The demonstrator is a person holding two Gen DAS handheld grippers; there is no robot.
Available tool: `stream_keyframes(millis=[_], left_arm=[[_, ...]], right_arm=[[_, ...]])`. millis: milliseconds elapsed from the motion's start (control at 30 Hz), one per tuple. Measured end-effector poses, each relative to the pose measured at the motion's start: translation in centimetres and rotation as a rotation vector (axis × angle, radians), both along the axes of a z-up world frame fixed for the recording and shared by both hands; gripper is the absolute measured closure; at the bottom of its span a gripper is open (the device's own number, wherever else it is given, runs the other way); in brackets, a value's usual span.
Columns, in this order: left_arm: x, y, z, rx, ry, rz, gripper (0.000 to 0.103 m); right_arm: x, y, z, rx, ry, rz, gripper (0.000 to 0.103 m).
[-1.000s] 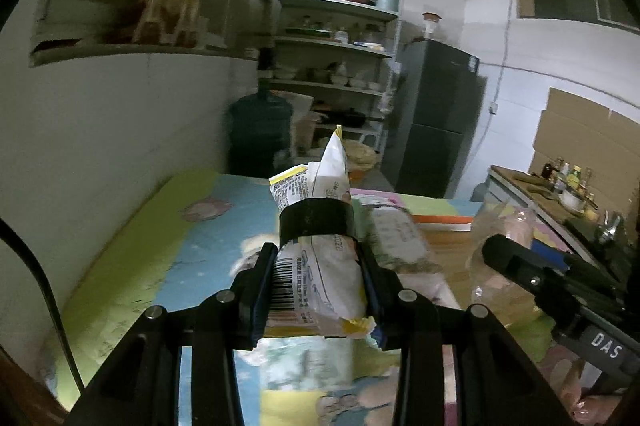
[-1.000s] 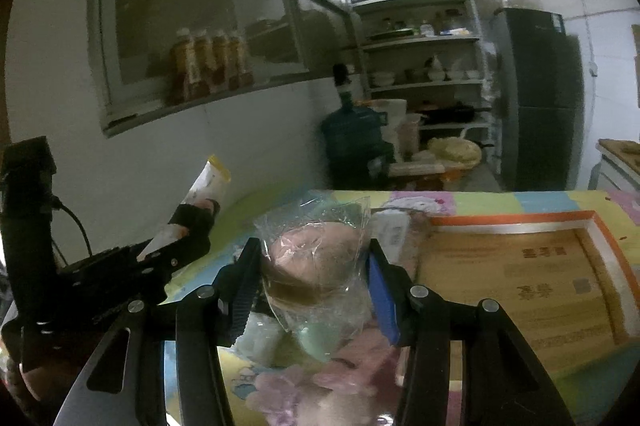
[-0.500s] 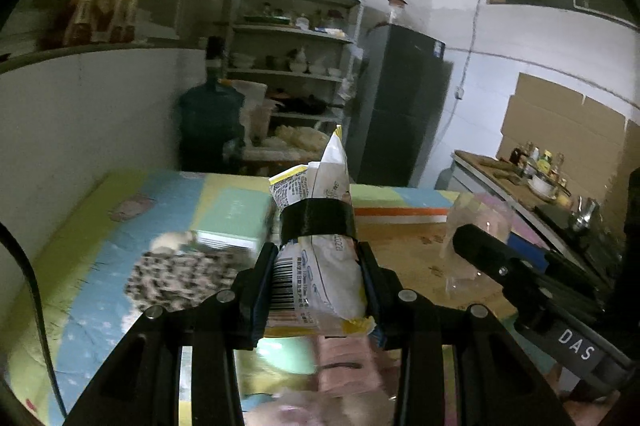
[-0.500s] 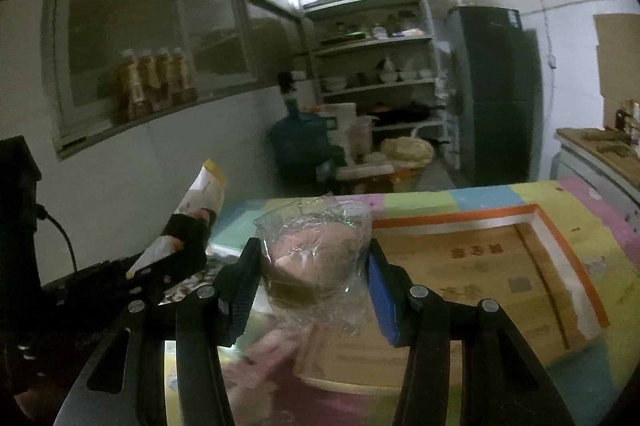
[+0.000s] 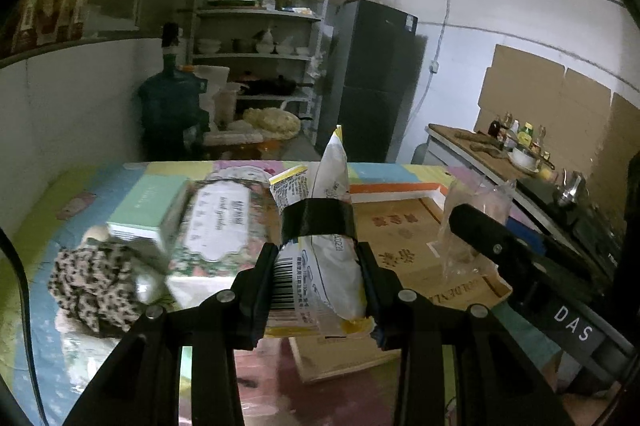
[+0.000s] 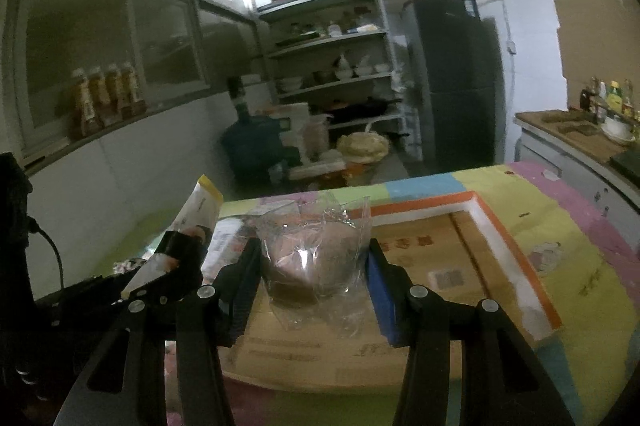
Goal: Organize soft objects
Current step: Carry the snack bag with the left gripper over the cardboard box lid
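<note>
Dim, grainy fisheye views, dark curved corners, blurred foreground, ceiling glare.

Lying on a colourful table [image 5: 48, 210]: cardboard box [image 6: 448, 258], leopard cloth [image 5: 92, 278], floral pack [image 5: 216, 226], green box [image 5: 148, 210].

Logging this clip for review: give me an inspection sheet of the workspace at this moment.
Surface: colourful patterned table cover, flat cardboard box on it.
Job's things: white snack packet, clear-wrapped bun, both held.
Clutter: mint box, floral tissue pack, leopard-print cloth.
Grippers: left gripper and right gripper shut on loads.
Cables: black cable.
Surroundings: shelves, fridge, water jug.
</note>
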State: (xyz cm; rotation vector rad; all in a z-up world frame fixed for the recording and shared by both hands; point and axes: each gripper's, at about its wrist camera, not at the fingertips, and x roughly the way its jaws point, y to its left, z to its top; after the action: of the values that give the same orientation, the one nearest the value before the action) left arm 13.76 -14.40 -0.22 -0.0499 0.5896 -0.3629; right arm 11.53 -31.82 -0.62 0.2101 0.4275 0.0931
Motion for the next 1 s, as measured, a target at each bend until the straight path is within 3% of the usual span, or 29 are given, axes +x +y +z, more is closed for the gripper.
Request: stream_keyframes(millis=[500,1000], left_arm=[[1.9,-6.6,-3.8,0.035,0.09,-0.056,0.064],[4.0,-9.8,-6.9,0.065,0.175,-0.102,0.064]], right_arm=[[0.9,-6.5,-2.7,0.011,0.074,-0.11,0.051],[3.0,-8.9,-4.9,0.015,0.167,-0.134,0.051]])
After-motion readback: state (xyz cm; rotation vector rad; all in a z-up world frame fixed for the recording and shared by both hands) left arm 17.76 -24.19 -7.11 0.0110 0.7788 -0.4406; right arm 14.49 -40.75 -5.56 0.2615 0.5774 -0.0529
